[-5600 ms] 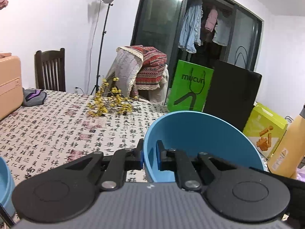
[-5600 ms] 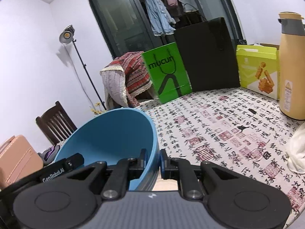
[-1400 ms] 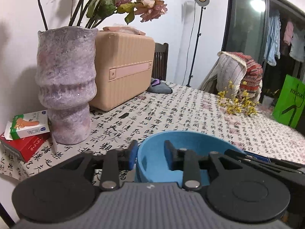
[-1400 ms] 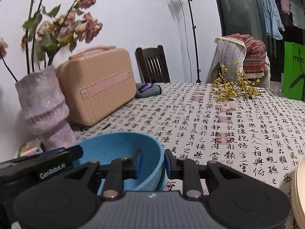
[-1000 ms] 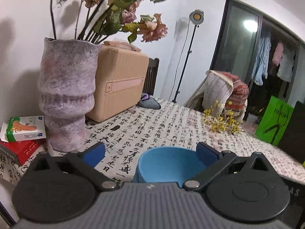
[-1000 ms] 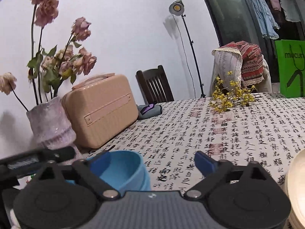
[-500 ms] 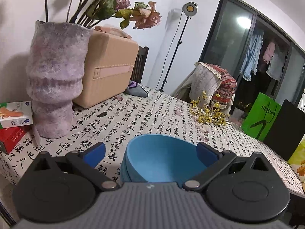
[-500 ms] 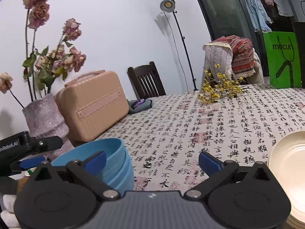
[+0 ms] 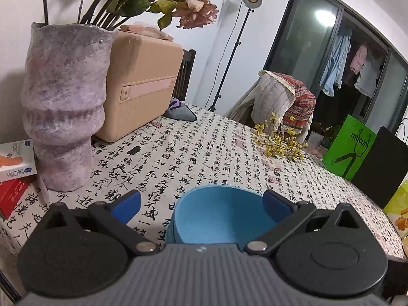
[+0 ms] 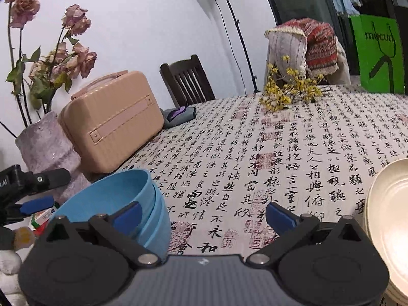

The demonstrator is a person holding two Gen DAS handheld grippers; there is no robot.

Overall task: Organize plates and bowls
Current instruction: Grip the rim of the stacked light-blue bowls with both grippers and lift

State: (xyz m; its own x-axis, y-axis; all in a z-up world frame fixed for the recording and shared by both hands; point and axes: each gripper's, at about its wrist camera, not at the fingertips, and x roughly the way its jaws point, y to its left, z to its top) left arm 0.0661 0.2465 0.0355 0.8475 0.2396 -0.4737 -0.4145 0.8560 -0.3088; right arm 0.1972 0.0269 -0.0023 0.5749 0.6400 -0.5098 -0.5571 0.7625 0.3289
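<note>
The stack of blue bowls (image 9: 216, 214) sits on the tabletop (image 9: 229, 148) near its front edge, in front of the purple vase (image 9: 63, 102) and tan case (image 9: 142, 84). The left gripper (image 9: 201, 201) has its fingers spread wide, empty, either side of the stack. The right gripper (image 10: 202, 213) is likewise spread and empty, with cream plates (image 10: 390, 216) at its right

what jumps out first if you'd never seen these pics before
The stack of blue bowls nested on the calligraphy-print tablecloth catches the eye first, sitting low between both open grippers, the left gripper and the right gripper. Behind it stand a mottled purple vase of dried roses and a peach hard-shell case. Cream plates glow at the right edge of the right wrist view.
</note>
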